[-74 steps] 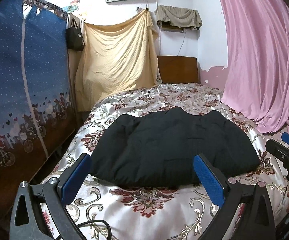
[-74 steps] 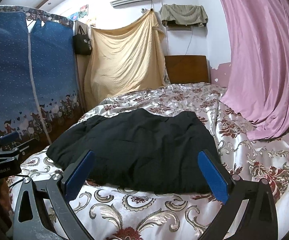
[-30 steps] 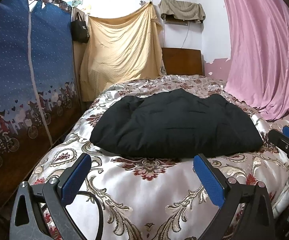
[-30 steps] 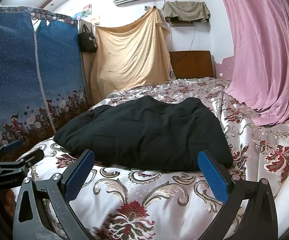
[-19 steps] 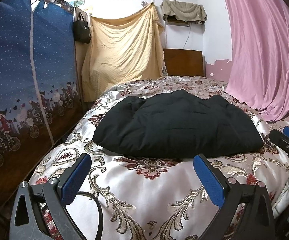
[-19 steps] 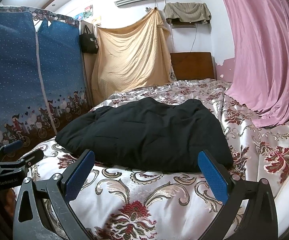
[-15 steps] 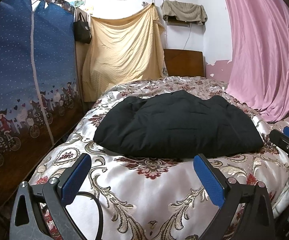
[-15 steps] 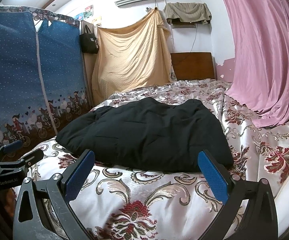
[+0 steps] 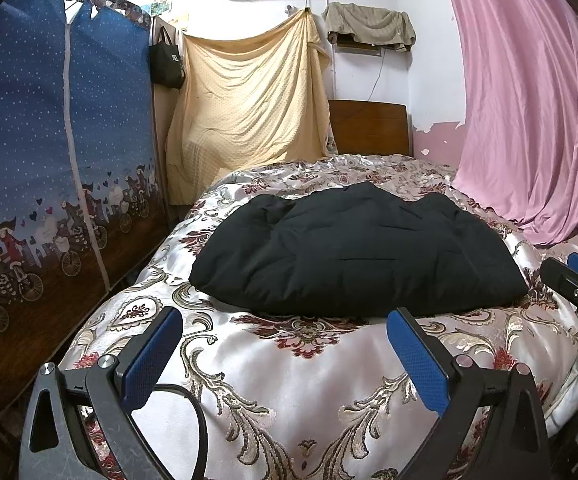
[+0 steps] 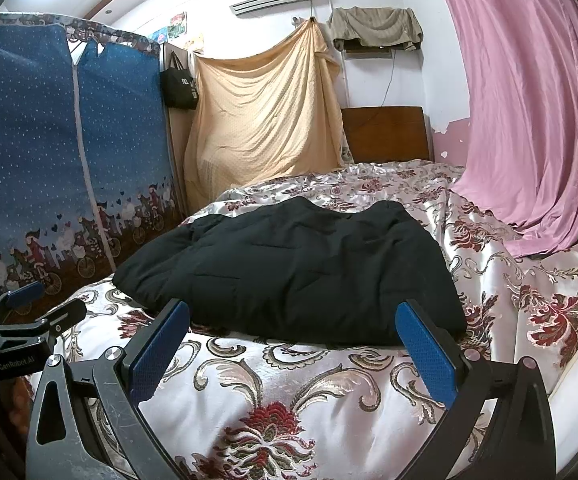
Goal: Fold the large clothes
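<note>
Garment: a black quilted jacket [image 9: 353,252] lies folded into a puffy, roughly rectangular bundle on the bed [image 9: 289,380], about midway across it and set back from the near edge; its stitched panels show faint seams.
Garment, right view: the same black quilted jacket [image 10: 297,272] reaches closer to the bed's left edge than to its right edge.
Left hand-held gripper: the left hand-held gripper [image 9: 285,344] is released, its blue-padded fingers spread wide and holding nothing, hovering over the near edge of the bed, clear of the jacket.
Right hand-held gripper: the right hand-held gripper [image 10: 293,340] is likewise released and empty, fingers wide apart, over the near edge with its tips just short of the jacket's front fold.
Bed cover: shiny white satin with dark red floral and gold scroll pattern.
Surroundings: a blue fabric wardrobe [image 9: 49,160] stands along the bed's left side, a yellow sheet [image 9: 249,108] hangs beyond the far left corner, and a pink curtain [image 9: 529,112] drapes along the right side.
</note>
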{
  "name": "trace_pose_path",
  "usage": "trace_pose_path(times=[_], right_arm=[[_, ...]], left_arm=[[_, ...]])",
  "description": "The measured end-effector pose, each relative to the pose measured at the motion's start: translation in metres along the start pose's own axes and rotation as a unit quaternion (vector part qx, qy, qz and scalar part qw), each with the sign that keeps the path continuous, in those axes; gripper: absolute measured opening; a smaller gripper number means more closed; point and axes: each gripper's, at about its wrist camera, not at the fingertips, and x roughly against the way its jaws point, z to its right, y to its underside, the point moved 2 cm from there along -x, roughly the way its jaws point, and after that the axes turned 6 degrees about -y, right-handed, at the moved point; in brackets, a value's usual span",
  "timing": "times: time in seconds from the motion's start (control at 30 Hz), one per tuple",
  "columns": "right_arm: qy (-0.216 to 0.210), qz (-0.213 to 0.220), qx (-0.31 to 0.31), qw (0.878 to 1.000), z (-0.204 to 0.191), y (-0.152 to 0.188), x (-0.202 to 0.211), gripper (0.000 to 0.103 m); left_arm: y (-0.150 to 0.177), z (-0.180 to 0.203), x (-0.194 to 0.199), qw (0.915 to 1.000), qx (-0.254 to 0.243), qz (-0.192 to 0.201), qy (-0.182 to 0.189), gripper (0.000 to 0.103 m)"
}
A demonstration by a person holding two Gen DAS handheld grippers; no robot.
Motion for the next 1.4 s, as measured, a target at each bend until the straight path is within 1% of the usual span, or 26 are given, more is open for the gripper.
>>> trace_pose_path(times=[1.4], right_arm=[[0.002, 0.001, -0.001, 1.0, -0.0016, 0.0004, 0.001, 0.101]], left_arm=[[0.0012, -0.0023, 0.0017, 1.0, -0.001, 0.002, -0.003, 0.103]])
